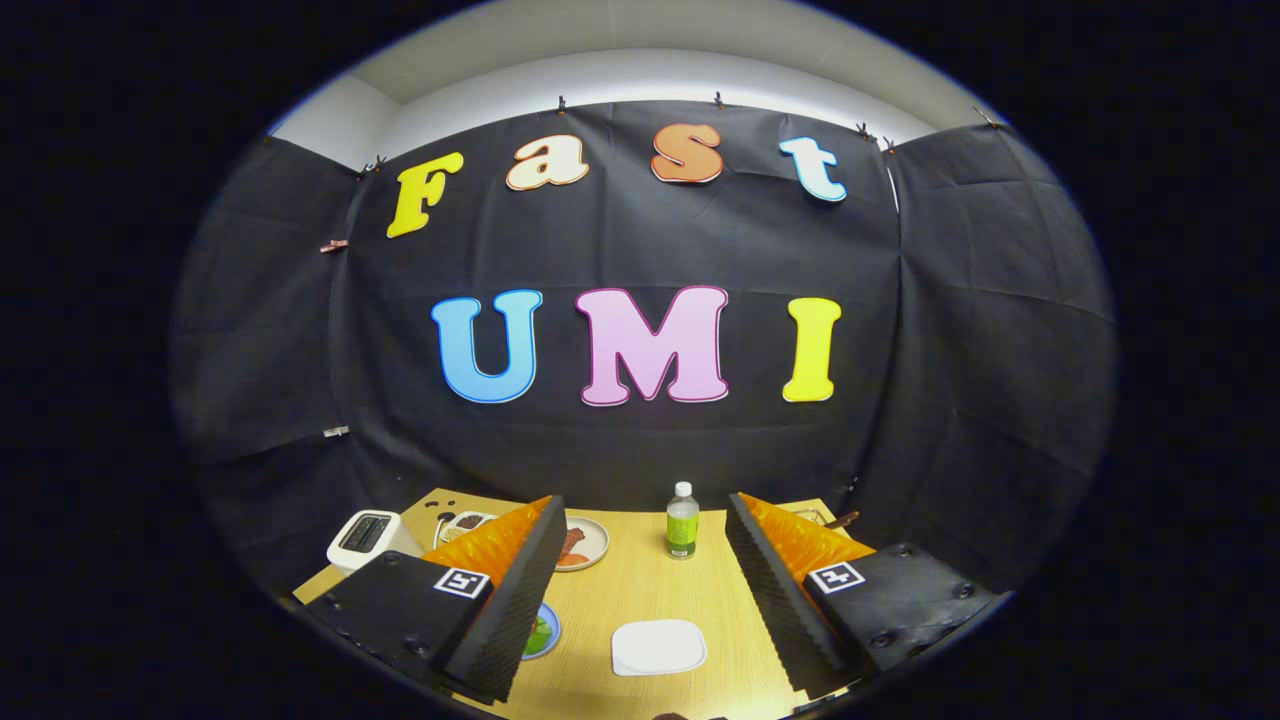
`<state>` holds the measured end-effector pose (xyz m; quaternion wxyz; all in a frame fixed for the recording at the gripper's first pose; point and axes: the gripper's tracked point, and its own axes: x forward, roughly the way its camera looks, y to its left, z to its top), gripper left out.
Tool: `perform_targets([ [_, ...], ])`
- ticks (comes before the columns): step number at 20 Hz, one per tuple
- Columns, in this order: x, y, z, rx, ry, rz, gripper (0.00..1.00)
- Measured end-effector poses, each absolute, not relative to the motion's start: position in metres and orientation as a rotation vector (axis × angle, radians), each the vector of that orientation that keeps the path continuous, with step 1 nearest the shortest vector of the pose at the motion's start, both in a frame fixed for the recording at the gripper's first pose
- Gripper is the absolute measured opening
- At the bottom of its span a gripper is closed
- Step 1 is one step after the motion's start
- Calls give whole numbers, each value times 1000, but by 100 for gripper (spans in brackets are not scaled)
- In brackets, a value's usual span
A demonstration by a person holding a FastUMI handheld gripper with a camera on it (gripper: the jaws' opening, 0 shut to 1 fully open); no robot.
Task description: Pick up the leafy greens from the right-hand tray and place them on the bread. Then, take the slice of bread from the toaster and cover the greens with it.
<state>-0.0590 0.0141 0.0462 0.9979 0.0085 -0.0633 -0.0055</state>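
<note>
**Q:** Where are you with the sandwich?

**A:** My hand-held gripper (640,600) is held high above the table (640,590), its fingers spread wide with nothing between them. I'm looking across the whole layout, not closing on anything.

**Q:** And the greens?

**A:** I can see something green on a small blue-rimmed dish (541,632) peeking out from behind my left finger, near me. It may be the leafy greens, but most of it is hidden, so I can't say for sure. Nor can I tell whether that dish counts as the right-hand tray. Something at the far right of the table, behind my right finger, is too covered to make out.

**Q:** The bread?

**A:** Between my fingers, close to me, lies a white plate (658,647), pale and flat; I can't tell whether a slice lies on it. No green shows on it. The toaster (366,537) stands at the far left; whether a slice sits in its slot is too small to read.

**Q:** So how far along?

**A:** My judgement: no finished sandwich shows on that plate, so both the greens and the covering slice look to be outstanding. I won't say more than that from here.

**Q:** Anything else about?

**A:** A bottle (682,520) stands far off between my fingers, and a plate with something reddish (582,543) is beside my left finger.
</note>
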Motion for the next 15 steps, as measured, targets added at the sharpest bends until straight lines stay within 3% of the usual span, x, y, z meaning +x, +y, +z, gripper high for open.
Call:
perform_targets([
  [15,-44,52,18,-14,-52,-14,99],
])
